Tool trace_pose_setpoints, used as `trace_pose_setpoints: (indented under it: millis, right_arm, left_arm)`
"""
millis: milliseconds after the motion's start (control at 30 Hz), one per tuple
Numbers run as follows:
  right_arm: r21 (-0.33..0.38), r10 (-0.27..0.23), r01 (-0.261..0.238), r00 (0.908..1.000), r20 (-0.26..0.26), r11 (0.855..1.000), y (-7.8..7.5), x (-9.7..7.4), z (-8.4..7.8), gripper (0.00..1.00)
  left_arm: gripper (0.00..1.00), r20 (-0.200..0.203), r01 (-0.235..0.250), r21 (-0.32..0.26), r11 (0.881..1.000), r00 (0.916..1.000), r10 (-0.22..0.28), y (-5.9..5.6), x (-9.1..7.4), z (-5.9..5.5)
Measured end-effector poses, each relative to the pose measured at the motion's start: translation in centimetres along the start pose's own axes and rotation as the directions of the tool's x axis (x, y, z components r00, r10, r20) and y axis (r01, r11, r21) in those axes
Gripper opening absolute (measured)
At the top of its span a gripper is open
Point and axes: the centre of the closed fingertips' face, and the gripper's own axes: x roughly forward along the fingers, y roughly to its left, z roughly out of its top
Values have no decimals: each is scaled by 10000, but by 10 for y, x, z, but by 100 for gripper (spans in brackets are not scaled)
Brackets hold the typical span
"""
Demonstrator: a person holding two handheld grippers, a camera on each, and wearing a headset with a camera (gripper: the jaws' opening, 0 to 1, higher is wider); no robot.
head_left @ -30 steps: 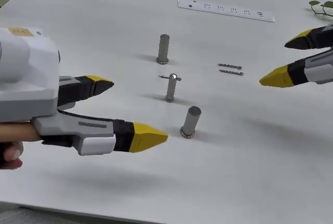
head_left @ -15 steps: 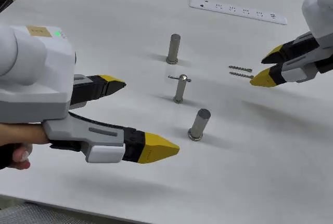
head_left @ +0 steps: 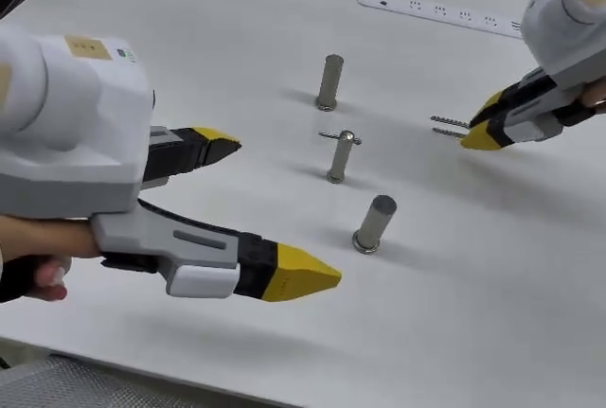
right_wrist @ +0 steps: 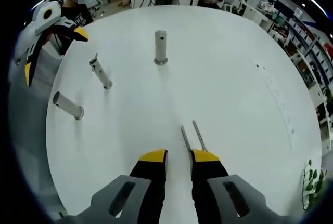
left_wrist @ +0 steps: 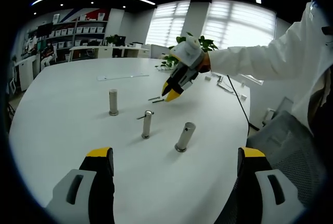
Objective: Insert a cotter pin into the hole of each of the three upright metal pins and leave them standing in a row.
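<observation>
So, three metal pins stand upright in a row on the white table (head_left: 189, 29): far pin (head_left: 329, 81), middle pin (head_left: 342, 157), near pin (head_left: 375, 224). In the head view the row runs slantwise, from farther away down toward the person. Each pin's long axis is vertical, with its flanged foot on the table.

The fitted cotter (head_left: 337, 135) runs level through the top of the middle pin, crosswise to it, with most of its length sticking out on the left in the head view. The far and near pins have nothing through them.

The loose cotters (head_left: 449, 126) lie flat side by side on the table, parallel, well to the right of the row. In the right gripper view they (right_wrist: 190, 133) stretch straight ahead from the jaw tips.

The right gripper (head_left: 477, 130) is low over the table just beside the near ends of the loose cotters. Its jaws stand a narrow gap apart, with bare table showing between them and nothing held.

The left gripper (head_left: 275, 211) hovers on the near side of the row, jaws spread wide and empty.

A power strip (head_left: 436, 8) lies at the far edge.
</observation>
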Motion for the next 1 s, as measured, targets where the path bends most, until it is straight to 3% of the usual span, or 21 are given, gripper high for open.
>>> trace_pose_setpoints:
  millis: [100, 267, 400, 567, 700, 1000]
  right_arm:
    - [118, -50, 50, 10000, 22, 9999, -4, 4, 1, 10]
    - [54, -22, 23, 9999, -100, 10000, -5, 7, 0, 7]
    - [-88, 52, -57, 9988, -493, 9999, -10, 13, -7, 7]
    - [-178, 226, -237, 9979, -606, 9996, -7, 15, -6, 5]
    - [-274, 545, -573, 9943, -915, 9980, -1, 15, -4, 0]
    - [-744, 1111, -1250, 9794, -1689, 9894, -3, 16, -7, 0]
  left_arm:
    - [99, -18, 3, -7, 10000, 10000, -3, 0, 0, -1]
    - [99, -48, 11, -40, 10000, 10000, -12, -8, 4, 1]
    - [99, -74, 30, -72, 10000, 10000, -30, -13, 6, 1]
    - [99, -84, 115, -89, 9999, 9999, -116, -14, 6, 1]
    - [99, -220, 127, -82, 9999, 9997, -128, -11, 3, -3]
    - [98, -246, 199, -176, 9996, 9995, -203, -11, 7, -2]
